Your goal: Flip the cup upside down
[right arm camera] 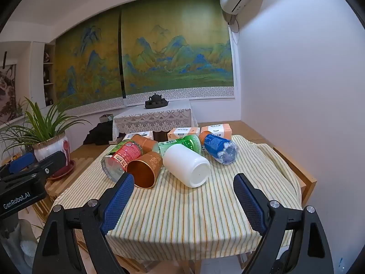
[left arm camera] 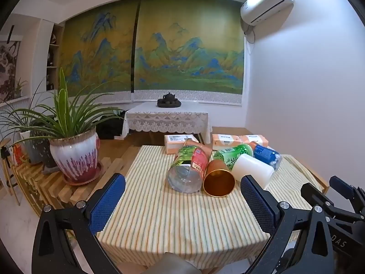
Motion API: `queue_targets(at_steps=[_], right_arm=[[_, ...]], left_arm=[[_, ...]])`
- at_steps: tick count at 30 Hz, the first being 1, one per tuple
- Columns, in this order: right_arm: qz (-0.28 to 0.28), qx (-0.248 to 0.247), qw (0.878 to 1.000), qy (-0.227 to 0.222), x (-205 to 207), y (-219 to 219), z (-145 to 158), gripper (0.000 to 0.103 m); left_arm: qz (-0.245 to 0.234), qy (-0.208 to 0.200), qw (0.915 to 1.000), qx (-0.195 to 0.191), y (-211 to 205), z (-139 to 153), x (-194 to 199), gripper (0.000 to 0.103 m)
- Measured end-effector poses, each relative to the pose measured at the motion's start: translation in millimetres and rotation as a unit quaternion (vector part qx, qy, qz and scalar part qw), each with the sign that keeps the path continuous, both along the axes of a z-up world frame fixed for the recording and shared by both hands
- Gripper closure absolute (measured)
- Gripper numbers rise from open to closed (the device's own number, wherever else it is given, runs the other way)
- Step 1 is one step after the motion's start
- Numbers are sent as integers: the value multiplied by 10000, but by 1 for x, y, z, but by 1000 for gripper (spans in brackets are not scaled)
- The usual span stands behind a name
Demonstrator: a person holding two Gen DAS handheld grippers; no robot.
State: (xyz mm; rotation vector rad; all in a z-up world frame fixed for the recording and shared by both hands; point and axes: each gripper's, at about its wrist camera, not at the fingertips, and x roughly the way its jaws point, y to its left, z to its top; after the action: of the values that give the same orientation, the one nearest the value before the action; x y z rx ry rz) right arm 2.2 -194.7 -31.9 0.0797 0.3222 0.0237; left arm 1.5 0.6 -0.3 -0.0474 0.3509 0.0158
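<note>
The orange cup (left arm camera: 218, 180) lies on its side near the middle of the desk (left arm camera: 173, 217), its open mouth turned toward the near edge and showing a shiny copper-gold lining. Its outer wall is matte orange with a pale printed pattern, and it tapers slightly toward the base. It is wedged in a cluster: a clear plastic bottle with a red and green label (left arm camera: 188, 169) touches it on the left, and a white cup (left arm camera: 252, 170), smooth, opaque and cylindrical, lies on its side against its right, flat bottom facing the near right corner. Behind them lie a green-labelled bottle (left arm camera: 232, 154), a blue-labelled bottle (left arm camera: 265, 154) and a second orange cylinder (right arm camera: 143, 142). Tissue packs (left arm camera: 238, 140) sit along the far edge. A striped, slightly rumpled cloth covers the desk.

The left gripper (left arm camera: 182, 203) hangs over the near edge, released, its blue textured pads spread wide and holding nothing. The right gripper (right arm camera: 182, 199) is likewise spread and empty, facing the white cup and the orange one.

The reach has not yet begun, I judge. A good grasp would close across the cup's wall near mid-height rather than on the thin rim, then lift it free of its neighbours before rotating, since round bottles will likely roll if nudged. The mouth should go flat down on an open stretch of cloth near the front edge.
</note>
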Motion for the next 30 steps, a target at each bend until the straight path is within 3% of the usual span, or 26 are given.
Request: queue_targets(at_steps=[4,6,30], right_arm=[[-13,-3,10000,-2,-1,0,1,17],[-9,-12,10000,2,-1,0,1,17],[-21,8,10000,-83,2,0,9,14]], left_arm=[[47,23,10000,-43,5,-2,7,1],[-42,-149,9999,-24,3,2,-4,1],[-54,21,10000,76,-1,-7,0,1]])
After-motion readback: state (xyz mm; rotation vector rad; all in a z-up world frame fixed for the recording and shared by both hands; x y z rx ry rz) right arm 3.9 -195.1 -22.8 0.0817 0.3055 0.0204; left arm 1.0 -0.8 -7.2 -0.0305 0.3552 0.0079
